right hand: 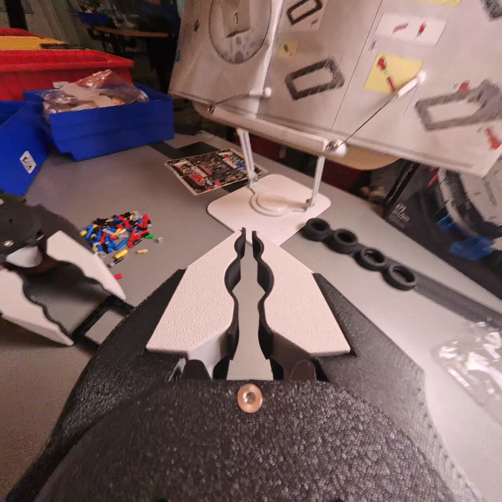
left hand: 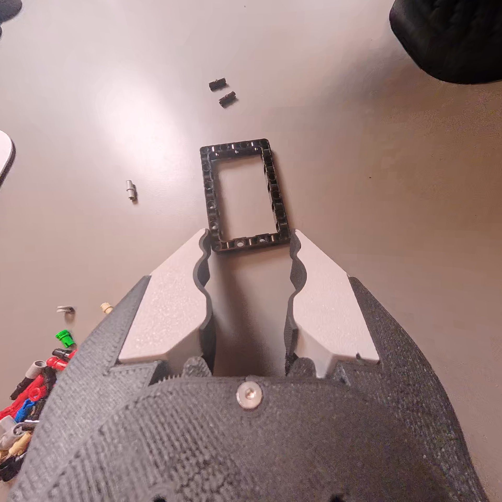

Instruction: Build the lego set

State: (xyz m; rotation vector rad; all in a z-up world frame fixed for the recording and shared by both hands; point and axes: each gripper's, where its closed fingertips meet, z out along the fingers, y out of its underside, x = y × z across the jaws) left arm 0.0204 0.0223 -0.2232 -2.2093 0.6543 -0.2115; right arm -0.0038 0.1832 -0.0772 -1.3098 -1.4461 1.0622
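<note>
The left wrist view is aimed steeply down at the worktop (left hand: pixel 353 190) from close above, a black frame (left hand: pixel 239 195) lying just ahead at 12 o'clock. The right wrist view is held low and near level, facing across the worktop (right hand: pixel 163 190). The pile of small parts (left hand: pixel 27 394) (right hand: pixel 119 233) is shared, at 8 o'clock and 10 o'clock respectively.
</note>
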